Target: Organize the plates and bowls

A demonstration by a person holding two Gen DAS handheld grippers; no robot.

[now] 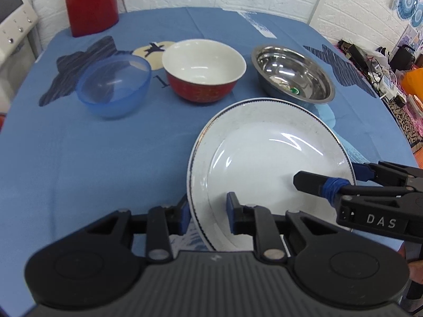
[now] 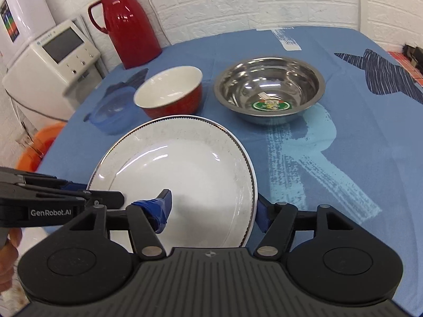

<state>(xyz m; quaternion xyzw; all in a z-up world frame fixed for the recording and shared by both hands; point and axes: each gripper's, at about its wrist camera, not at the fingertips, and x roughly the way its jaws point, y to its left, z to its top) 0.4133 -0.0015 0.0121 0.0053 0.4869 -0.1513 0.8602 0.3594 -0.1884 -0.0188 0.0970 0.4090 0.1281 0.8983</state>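
We count one plate and three bowls on the round table under its blue patterned cloth [image 1: 79, 158]. The one round white ceramic plate with a dark beaded rim [image 1: 264, 153] sits nearest us, and both our grippers have hold of it. Our left gripper [image 1: 207, 212] has its jaws narrowed onto the plate's left edge, one blue-padded finger outside the rim and the other inside on the white face. Our right gripper [image 2: 211, 211] pinches the opposite edge the same way, one tape-wrapped finger lying on the plate's inner surface and the other tucked just outside and below the rim. Whether the plate is lifted clear of the cloth or resting on it, we cannot tell. Beyond the plate the three bowls stand in a row: one translucent blue plastic bowl [image 1: 113, 87] on the left, one ceramic bowl, red outside and white inside [image 1: 203, 70], in the middle, and one shiny stainless steel bowl [image 1: 293, 75] with a green sticker in its bottom on the right. One tall red thermos jug [image 2: 129, 21] stands behind them by the white brick wall.
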